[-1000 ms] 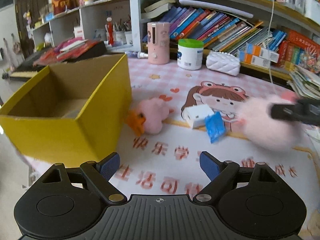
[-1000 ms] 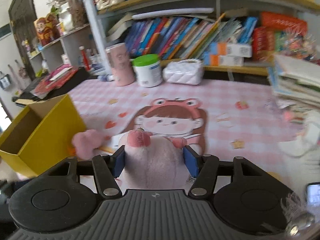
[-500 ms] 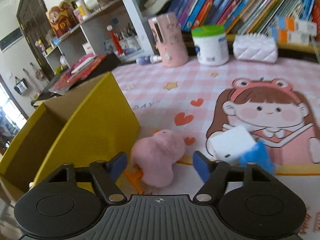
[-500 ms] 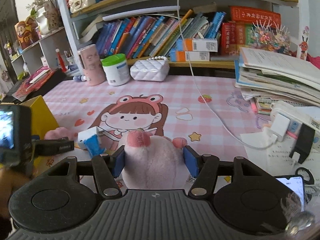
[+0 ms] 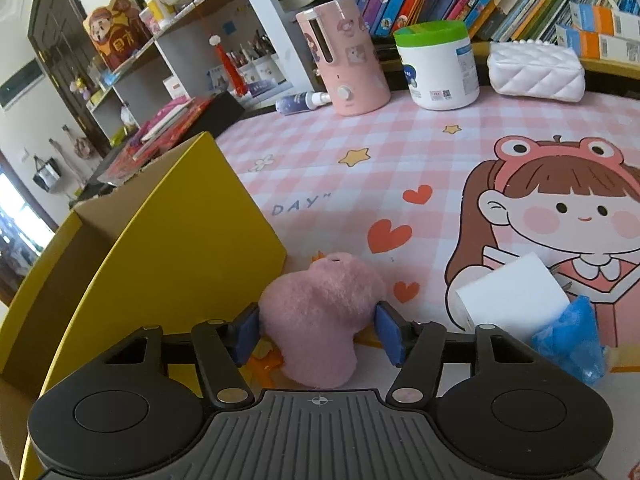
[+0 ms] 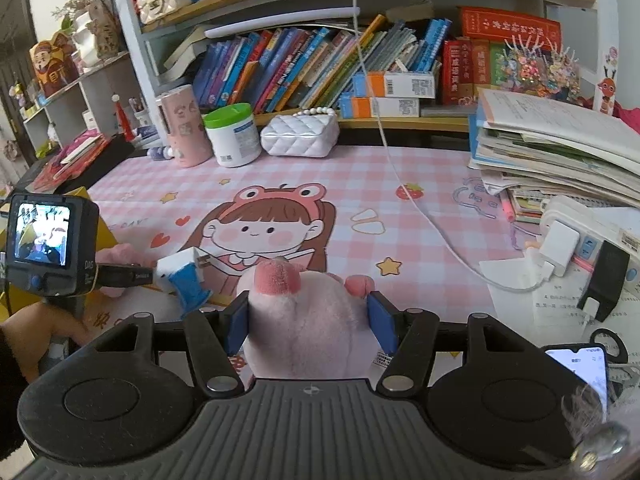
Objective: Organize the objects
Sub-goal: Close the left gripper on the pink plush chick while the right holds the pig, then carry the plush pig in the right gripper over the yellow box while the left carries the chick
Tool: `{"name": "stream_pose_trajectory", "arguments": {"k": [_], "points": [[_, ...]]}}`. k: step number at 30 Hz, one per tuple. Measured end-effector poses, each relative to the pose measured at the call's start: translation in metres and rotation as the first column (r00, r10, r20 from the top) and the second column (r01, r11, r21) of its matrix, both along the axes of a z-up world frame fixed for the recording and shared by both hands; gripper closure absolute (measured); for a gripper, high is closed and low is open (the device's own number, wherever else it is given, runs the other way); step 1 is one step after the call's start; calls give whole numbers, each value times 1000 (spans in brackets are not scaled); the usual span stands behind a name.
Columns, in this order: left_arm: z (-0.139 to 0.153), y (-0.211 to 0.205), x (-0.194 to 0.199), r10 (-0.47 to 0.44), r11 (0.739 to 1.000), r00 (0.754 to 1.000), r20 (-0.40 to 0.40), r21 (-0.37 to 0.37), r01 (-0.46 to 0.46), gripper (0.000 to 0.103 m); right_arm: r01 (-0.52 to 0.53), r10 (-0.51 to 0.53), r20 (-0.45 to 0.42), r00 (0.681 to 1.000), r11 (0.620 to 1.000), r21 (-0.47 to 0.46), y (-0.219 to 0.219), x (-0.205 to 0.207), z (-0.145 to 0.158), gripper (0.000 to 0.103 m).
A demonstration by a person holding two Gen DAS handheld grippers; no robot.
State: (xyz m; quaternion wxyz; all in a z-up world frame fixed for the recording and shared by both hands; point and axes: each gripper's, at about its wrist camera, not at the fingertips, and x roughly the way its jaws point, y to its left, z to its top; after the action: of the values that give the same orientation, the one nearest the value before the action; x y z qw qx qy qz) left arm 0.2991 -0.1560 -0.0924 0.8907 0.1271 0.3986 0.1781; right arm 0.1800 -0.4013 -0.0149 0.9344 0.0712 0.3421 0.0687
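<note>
Biggest thing in sight is the counter [image 5: 400, 152] with its pink checked cartoon mat, and only my right camera shows the paper stack [image 6: 560, 140] and the phone [image 6: 580, 364] at the far right. The yellow box [image 5: 180, 248] is next; my left camera looks along its near wall and open top, while the right one just catches a corner behind my left hand [image 6: 44, 320]. My right gripper [image 6: 306, 324] has its fingers clamped on the big pink plush [image 6: 296, 332]. My left gripper [image 5: 320, 332] has just been closing its fingers, and they now sit pressed against both sides of the small pink plush [image 5: 320, 312], which lies on the counter right beside the box. Just to its right are the white charger [image 5: 508, 300] and a blue wrapper [image 5: 572, 336], touching each other.
</note>
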Motion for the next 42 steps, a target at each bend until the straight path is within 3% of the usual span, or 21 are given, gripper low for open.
{"name": "stream_pose_trajectory", "arguments": {"k": [2,4,11,19,30,42], "points": [[4,2,-6,-3,1000,1000,10,-15,3,60,-8,8,3,1000,1000,-2,4,-1,1,45],[11,8,-13,-7,995,1000,16,-103,8,60,-12,12,5,1000,1000,-1,8,-1,2,45],[35,7,-57,-62,963,995,84,-257,82,60,-29,29,3,1000,1000,2,24,-6,2,45],[45,0,-108,-132,927,988,78,-342,151,60,-42,42,-12,999,999,-19,44,-17,-1,45],[57,35,-166,-169,911,981,93,-366,191,60,-68,68,-5,998,996,-65,94,-50,2,45],[61,128,-228,-113,915,991,79,-381,134,60,-135,134,-17,991,988,-75,190,-100,9,45]]}}
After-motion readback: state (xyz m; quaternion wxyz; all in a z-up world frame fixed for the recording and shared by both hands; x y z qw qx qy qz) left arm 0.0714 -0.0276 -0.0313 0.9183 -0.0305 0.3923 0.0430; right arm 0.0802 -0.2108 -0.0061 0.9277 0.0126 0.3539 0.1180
